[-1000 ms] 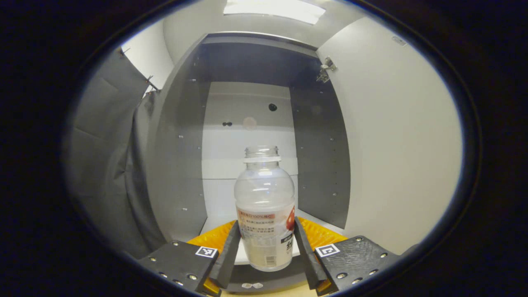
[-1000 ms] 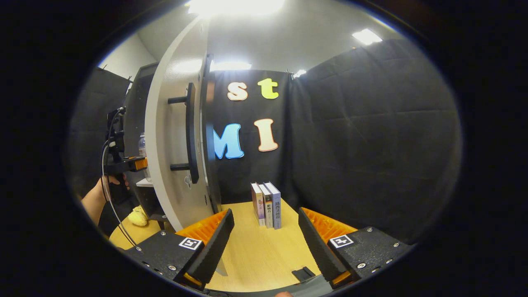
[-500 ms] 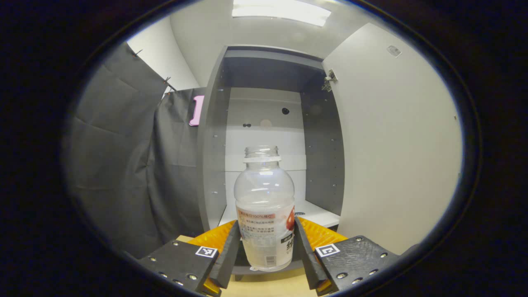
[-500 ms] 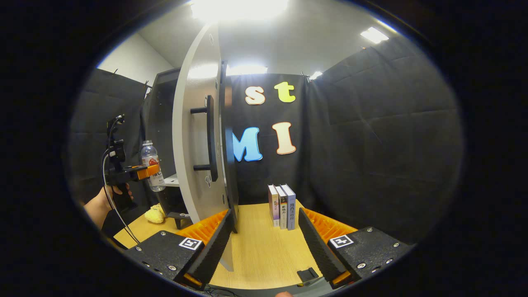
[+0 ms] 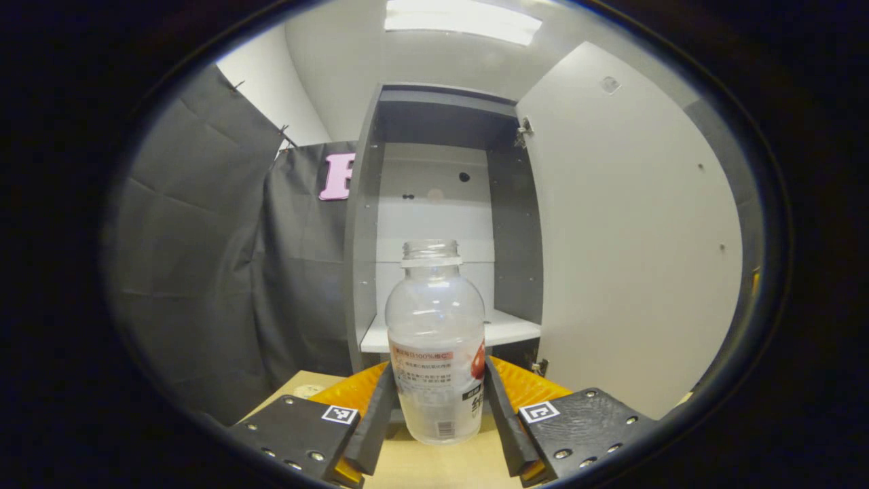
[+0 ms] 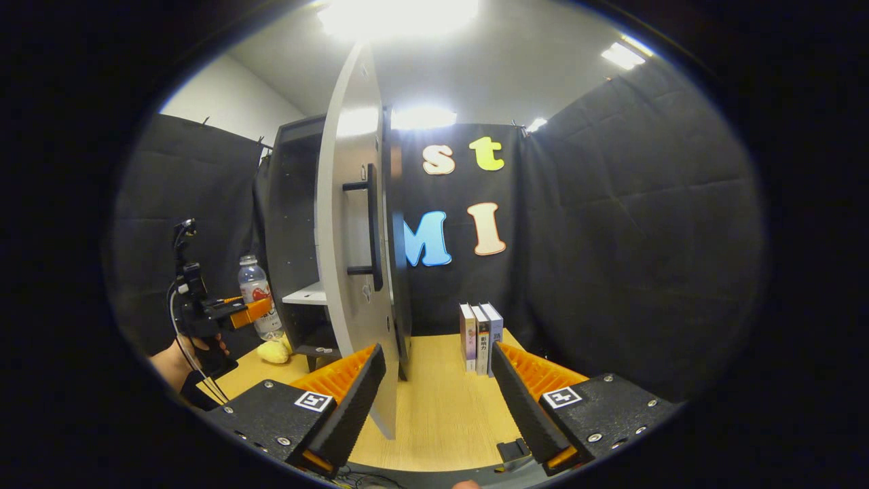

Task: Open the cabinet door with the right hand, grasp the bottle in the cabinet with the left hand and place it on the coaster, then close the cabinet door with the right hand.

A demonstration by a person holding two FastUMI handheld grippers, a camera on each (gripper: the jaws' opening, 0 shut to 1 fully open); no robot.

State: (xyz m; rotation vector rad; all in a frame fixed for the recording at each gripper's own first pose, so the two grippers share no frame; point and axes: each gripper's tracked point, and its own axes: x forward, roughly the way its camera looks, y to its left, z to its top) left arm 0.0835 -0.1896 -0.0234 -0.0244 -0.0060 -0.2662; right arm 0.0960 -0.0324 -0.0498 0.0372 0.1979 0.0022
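A clear capless bottle [image 5: 436, 339] with a white label stands upright between my left gripper's [image 5: 434, 407] fingers, which press on both its sides. It hangs in front of the open grey cabinet [image 5: 441, 224], above the wooden table [image 5: 441, 468]. In the right gripper view the same bottle [image 6: 256, 297] and the left gripper [image 6: 234, 314], held by a hand [image 6: 193, 343], are at the left, outside the cabinet [image 6: 292, 224]. The white cabinet door [image 6: 353, 231] with its black handle [image 6: 373, 234] stands open, edge-on. My right gripper [image 6: 434, 401] is open and empty, just short of the door's lower edge.
Three books [image 6: 481, 329] stand upright on the table [image 6: 441, 407] near the black cloth wall. A yellow soft toy [image 6: 273, 351] lies by the cabinet's foot. A white shelf [image 5: 502, 329] sits inside the cabinet. A small black piece [image 6: 510, 449] lies on the table's near edge.
My left gripper has drawn back out of the cabinet with the bottle and come down toward the table. My right gripper has backed away from the door.
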